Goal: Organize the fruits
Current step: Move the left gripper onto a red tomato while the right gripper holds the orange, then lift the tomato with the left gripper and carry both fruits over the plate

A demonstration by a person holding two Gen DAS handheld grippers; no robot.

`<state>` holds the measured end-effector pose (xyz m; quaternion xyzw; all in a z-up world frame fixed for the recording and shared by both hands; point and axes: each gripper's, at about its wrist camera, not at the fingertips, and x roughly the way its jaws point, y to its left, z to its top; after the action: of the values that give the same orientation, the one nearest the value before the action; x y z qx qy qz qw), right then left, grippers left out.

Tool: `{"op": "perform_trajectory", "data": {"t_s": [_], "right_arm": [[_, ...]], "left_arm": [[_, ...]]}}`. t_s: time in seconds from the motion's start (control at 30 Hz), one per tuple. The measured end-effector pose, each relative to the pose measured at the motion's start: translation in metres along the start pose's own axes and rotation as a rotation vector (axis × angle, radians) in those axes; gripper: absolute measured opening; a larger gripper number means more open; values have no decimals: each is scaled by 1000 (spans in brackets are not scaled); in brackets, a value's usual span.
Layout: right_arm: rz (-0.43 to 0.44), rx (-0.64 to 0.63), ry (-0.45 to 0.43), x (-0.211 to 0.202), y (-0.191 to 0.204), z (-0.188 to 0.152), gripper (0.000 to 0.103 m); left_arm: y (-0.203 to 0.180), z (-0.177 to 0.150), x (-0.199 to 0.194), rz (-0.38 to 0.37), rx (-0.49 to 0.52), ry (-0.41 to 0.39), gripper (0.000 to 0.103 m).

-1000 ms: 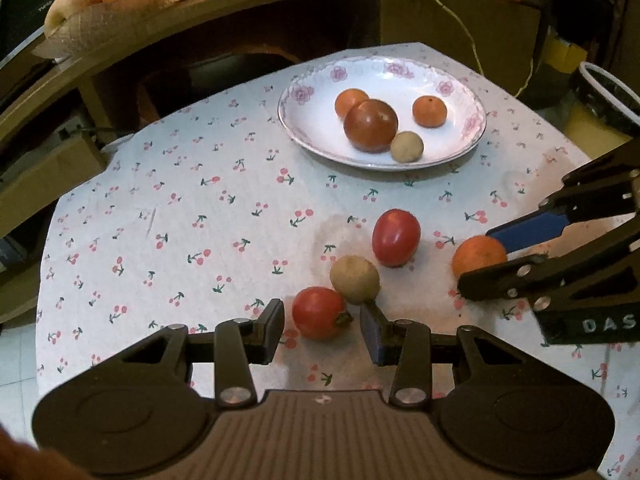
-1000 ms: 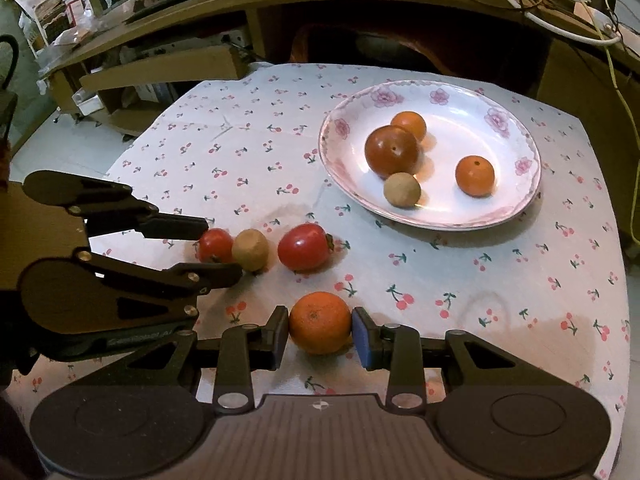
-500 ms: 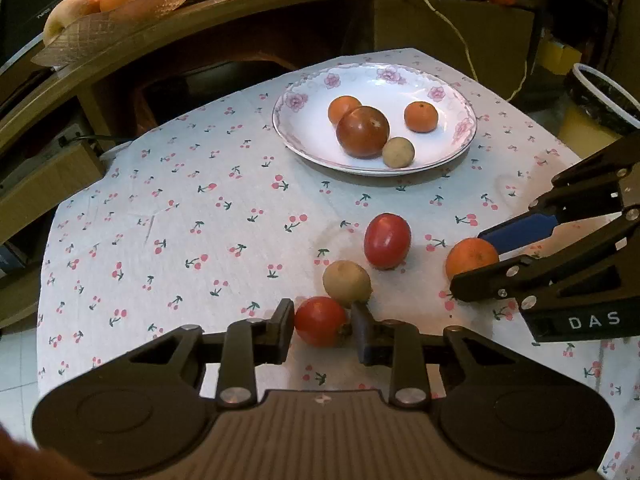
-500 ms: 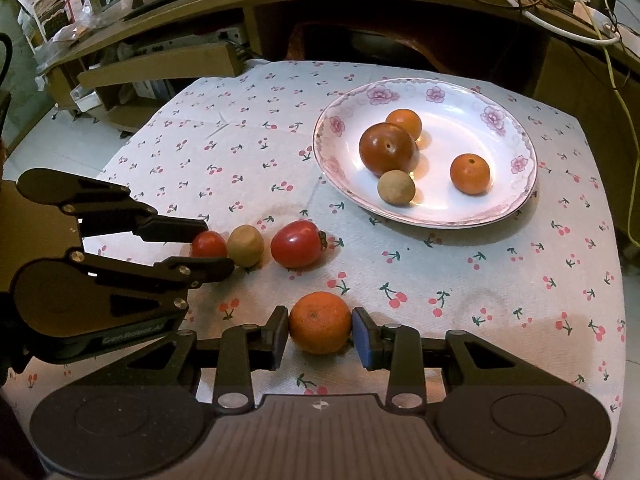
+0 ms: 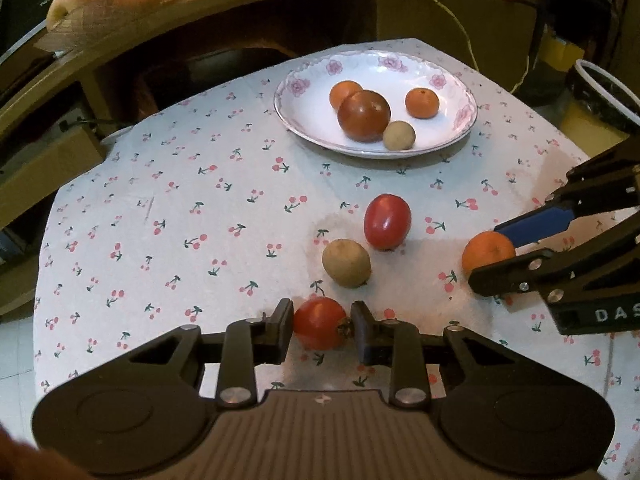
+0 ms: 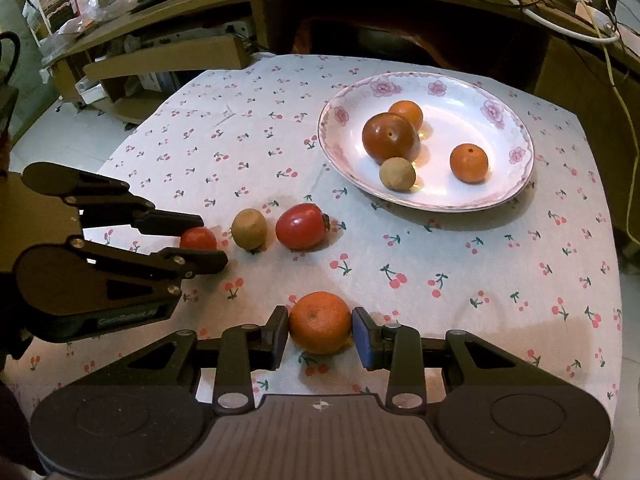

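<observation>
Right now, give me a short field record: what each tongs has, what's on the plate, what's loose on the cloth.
left tongs: shut on small red tomato
right tongs: shut on orange
both fruits: resting on the tablecloth
plate: four fruits, namely two small oranges, one dark red-brown round fruit, one small tan fruit
loose on cloth: oval red tomato, brown kiwi-like fruit

The left tongs (image 5: 322, 326) have closed since a second ago: their pads, then standing clear on either side, now press the small red tomato (image 5: 320, 322) near the worktop's front edge.
</observation>
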<state>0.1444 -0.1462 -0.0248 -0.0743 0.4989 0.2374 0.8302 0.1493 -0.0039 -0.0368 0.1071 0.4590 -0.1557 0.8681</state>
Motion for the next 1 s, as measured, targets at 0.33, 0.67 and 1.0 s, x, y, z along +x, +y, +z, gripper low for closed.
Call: {"op": "perform_trajectory", "data": {"t_s": [0.33, 0.67, 1.0], "right_arm": [[-1, -11, 5, 2, 1, 0, 36], [-21, -31, 9, 2, 3, -1, 35], [-31, -14, -16, -7, 0, 0, 35]], "left_arm": [[-4, -2, -3, 12, 24, -3, 38], [-11, 0, -6, 8, 30, -3, 36], [-23, 12, -13, -5, 32, -31, 36]]}}
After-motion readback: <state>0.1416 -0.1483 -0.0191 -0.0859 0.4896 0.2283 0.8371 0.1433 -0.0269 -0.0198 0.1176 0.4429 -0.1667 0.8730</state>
